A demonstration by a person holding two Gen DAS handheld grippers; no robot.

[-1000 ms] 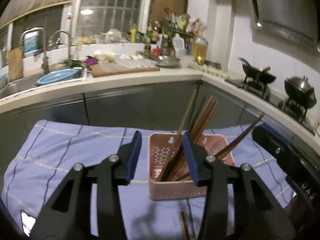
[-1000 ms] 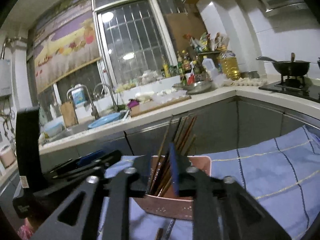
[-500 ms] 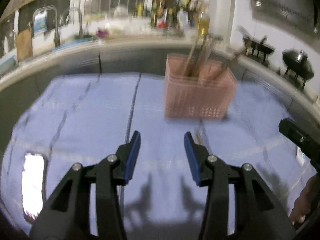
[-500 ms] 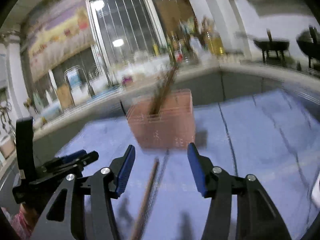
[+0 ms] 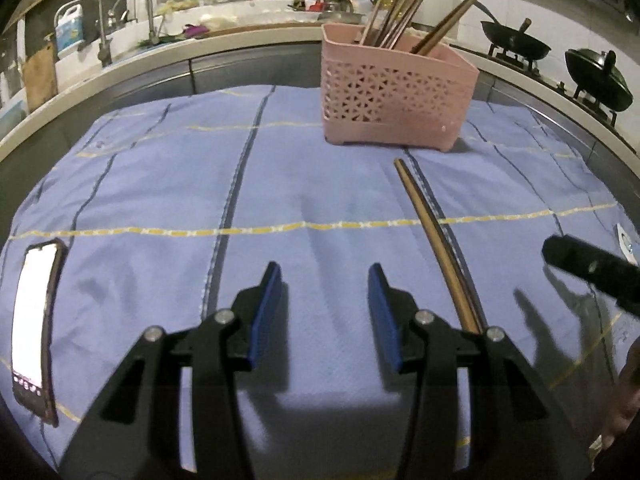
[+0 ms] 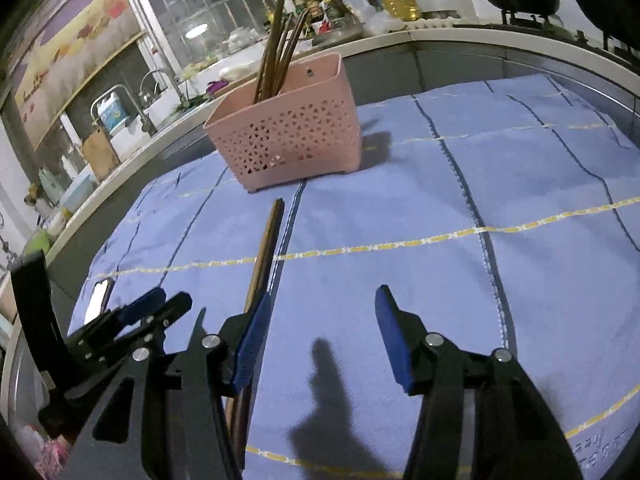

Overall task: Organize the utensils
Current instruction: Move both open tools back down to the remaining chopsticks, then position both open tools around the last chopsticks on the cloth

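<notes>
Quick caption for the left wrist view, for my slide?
Open left gripper above blue cloth, chopsticks lying loose before the pink basket.

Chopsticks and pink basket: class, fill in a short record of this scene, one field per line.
surface: blue cloth
basket: pink basket upright, holding several chopsticks
loose item: chopstick pair flat on the cloth, in front of the basket
left gripper: empty, fingers apart
right gripper: empty, fingers closing
other: lit phone at the cloth's left edge

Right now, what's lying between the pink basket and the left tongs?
Only bare blue cloth, seen in the left wrist view; the brown wooden chopsticks lie off to the right.
</notes>
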